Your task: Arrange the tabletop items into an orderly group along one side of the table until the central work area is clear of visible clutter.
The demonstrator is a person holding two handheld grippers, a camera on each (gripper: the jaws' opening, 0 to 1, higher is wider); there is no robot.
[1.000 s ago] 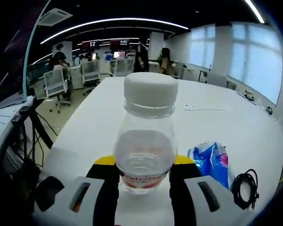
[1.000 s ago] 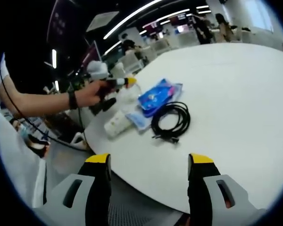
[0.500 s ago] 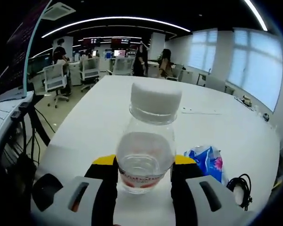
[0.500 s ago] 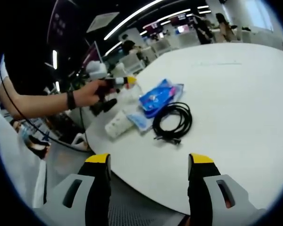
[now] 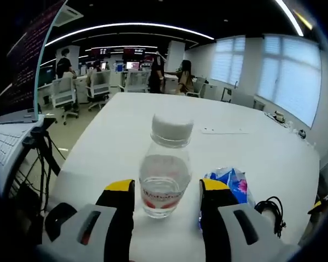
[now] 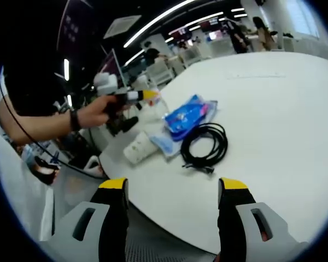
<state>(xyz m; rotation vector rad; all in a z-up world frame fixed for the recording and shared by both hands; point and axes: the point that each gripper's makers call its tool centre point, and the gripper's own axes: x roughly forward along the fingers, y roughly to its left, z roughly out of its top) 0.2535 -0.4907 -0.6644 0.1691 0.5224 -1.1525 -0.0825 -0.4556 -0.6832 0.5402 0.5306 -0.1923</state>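
Note:
A clear water bottle (image 5: 165,169) with a white cap and red label stands upright on the white table (image 5: 126,125), near its edge. My left gripper (image 5: 167,191) is open, its yellow-tipped jaws flanking the bottle's base with a thin gap on each side. The right gripper view has the left gripper (image 6: 135,98) held by a hand beside the bottle (image 6: 154,105). A blue packet (image 5: 229,183) (image 6: 188,113), a coiled black cable (image 5: 270,210) (image 6: 206,144) and a white roll (image 6: 139,148) lie close by. My right gripper (image 6: 172,191) is open and holds nothing, out past the table's edge.
The table (image 6: 273,98) stretches wide and bare beyond the group, with a thin flat strip (image 5: 224,131) lying farther out. A screen and keyboard (image 5: 16,103) stand off the table to the left. Office chairs and people fill the background.
The left gripper has let go of the bottle and backed away, so the bottle looks smaller and stands free. The right gripper's view has barely shifted.

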